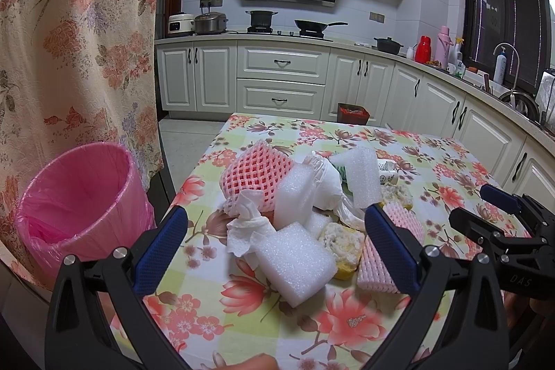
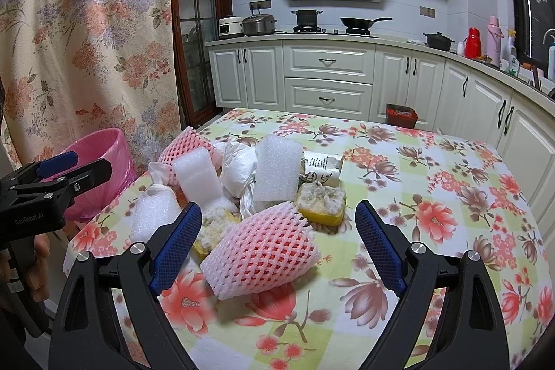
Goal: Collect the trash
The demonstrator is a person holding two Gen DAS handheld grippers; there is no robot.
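A pile of trash lies on the floral table [image 1: 451, 169]: a pink foam fruit net [image 1: 255, 177], white foam blocks [image 1: 295, 260], crumpled tissue [image 1: 248, 227], yellow sponge pieces [image 1: 341, 245] and a second pink net [image 1: 378, 262]. My left gripper [image 1: 275, 248] is open and empty, its fingers either side of a white foam block. In the right wrist view my right gripper [image 2: 277, 241] is open and empty around the near pink foam net [image 2: 263, 252]. A pink-lined bin [image 1: 79, 200] stands left of the table, also seen in the right wrist view [image 2: 100, 162].
A floral curtain [image 1: 76, 33] hangs behind the bin. White kitchen cabinets [image 1: 281, 82] and a counter with pots run along the back and right. A small red bin [image 1: 352, 113] stands on the floor beyond the table. The right gripper [image 1: 499, 224] shows at the left view's right edge.
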